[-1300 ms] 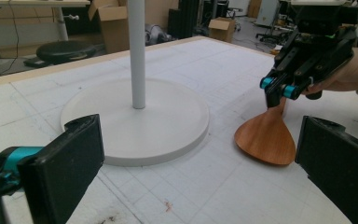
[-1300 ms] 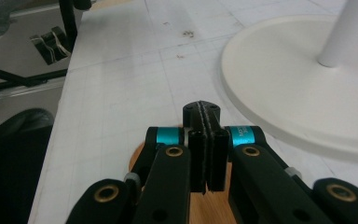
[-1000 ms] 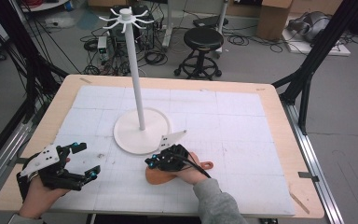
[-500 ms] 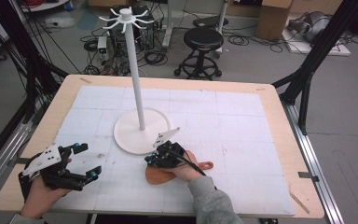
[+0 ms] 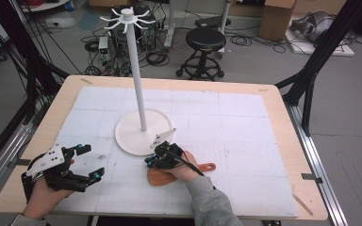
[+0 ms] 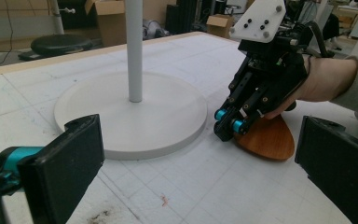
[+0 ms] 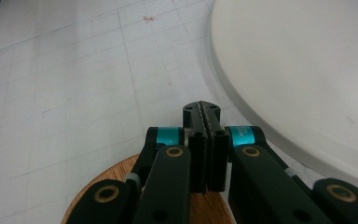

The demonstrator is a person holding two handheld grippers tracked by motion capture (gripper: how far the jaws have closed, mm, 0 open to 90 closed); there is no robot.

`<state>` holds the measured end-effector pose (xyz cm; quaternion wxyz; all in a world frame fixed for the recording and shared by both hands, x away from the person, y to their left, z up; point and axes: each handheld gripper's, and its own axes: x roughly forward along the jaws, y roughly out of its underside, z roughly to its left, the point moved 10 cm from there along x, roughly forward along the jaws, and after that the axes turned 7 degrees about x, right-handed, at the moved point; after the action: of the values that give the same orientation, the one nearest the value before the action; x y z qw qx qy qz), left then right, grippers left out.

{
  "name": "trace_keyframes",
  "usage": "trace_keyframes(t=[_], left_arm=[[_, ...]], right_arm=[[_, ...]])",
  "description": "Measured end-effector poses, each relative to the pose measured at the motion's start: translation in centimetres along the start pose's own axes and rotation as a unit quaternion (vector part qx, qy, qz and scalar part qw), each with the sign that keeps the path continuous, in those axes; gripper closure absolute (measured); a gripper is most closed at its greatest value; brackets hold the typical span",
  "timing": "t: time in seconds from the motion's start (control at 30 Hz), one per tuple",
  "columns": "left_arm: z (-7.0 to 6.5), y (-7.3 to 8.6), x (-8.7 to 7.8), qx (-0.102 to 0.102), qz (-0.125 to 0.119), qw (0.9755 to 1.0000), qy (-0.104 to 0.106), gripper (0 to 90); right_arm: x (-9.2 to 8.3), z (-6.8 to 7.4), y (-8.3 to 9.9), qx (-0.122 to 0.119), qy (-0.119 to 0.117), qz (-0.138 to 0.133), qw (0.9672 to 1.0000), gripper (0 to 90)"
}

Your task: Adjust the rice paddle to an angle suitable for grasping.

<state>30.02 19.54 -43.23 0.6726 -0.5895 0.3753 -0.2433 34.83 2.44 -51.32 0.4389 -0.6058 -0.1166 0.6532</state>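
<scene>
My right gripper (image 7: pixel 207 109) has its jaws pressed flat together with nothing between them; in the right gripper view they sit at frame centre, tips over the white gridded mat (image 7: pixel 74 84). Directly beneath them, at the bottom edge, lies the wooden paddle board (image 7: pixel 116 175). In the high view the board (image 5: pixel 162 178) rests flat on the desk at lower centre, handle pointing right, with my right hand (image 5: pixel 185 165) over it; whether the gripper body touches the wood I cannot tell. Just beyond the tips stands the round white stand base (image 5: pixel 143 132), its pole rising to the hooked top at upper centre.

My left gripper (image 5: pixel 82 162) sits at lower left of the high view, jaws wide apart and empty, well apart from the board.
</scene>
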Motion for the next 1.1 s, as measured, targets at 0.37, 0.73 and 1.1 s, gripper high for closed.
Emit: trace_keyframes(t=[0.37, 0.73, 1.1], left_arm=[[0.1, 0.2, 0.0, 0.001, 0.005, 1.0000, -0.001, 1.8], [-0.3, -0.1, 0.3, 0.005, 0.004, 1.0000, 0.003, 1.8], [-0.3, -0.3, 0.6, 0.004, 0.002, 1.0000, 0.006, 1.8]], right_arm=[[-0.1, 0.4, 0.1, -0.018, 0.020, 0.025, 0.9993, 90.0], [-1.7, 1.8, 2.2, -0.024, 0.001, 0.030, 0.9992, 90.0], [-3.5, 2.7, 4.3, -0.033, -0.001, 0.036, 0.9988, 90.0]])
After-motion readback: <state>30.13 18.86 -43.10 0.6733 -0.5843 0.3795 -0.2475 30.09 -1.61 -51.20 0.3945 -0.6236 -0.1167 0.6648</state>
